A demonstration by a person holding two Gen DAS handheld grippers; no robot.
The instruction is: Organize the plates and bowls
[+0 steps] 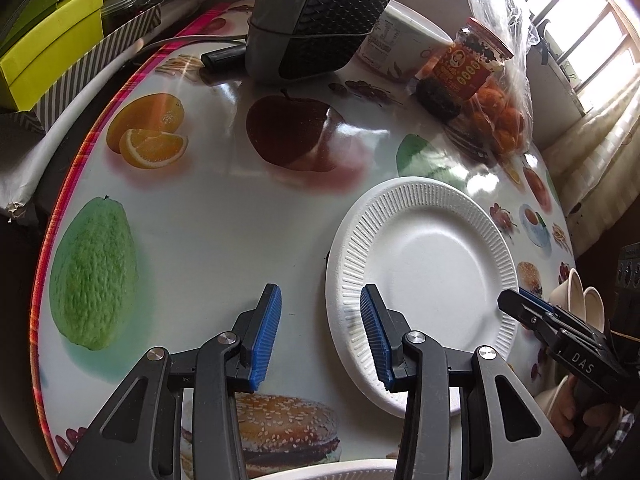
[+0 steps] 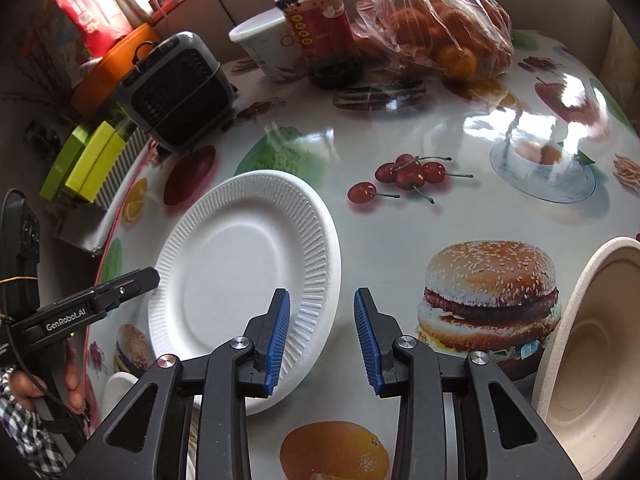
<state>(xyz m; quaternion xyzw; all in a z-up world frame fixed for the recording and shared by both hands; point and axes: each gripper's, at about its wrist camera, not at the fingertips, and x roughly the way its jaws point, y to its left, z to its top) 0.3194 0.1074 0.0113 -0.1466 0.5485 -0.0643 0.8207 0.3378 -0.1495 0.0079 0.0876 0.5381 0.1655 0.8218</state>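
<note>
**Plate flat on table, both grippers open**

The white plate is seen lying flat on the fruit-print table. The left gripper is held open over its near rim, nothing gripped. The right gripper is likewise open beside the plate's edge. A beige bowl stands at the right.

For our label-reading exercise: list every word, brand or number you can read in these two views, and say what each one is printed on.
"DAS": on the right gripper, seen from the left wrist.
"GenRobot.AI": on the left gripper, seen from the right wrist.
Jar label: print too small to read.
White tub: print blurred, unreadable.
Red box: print unreadable.
</note>
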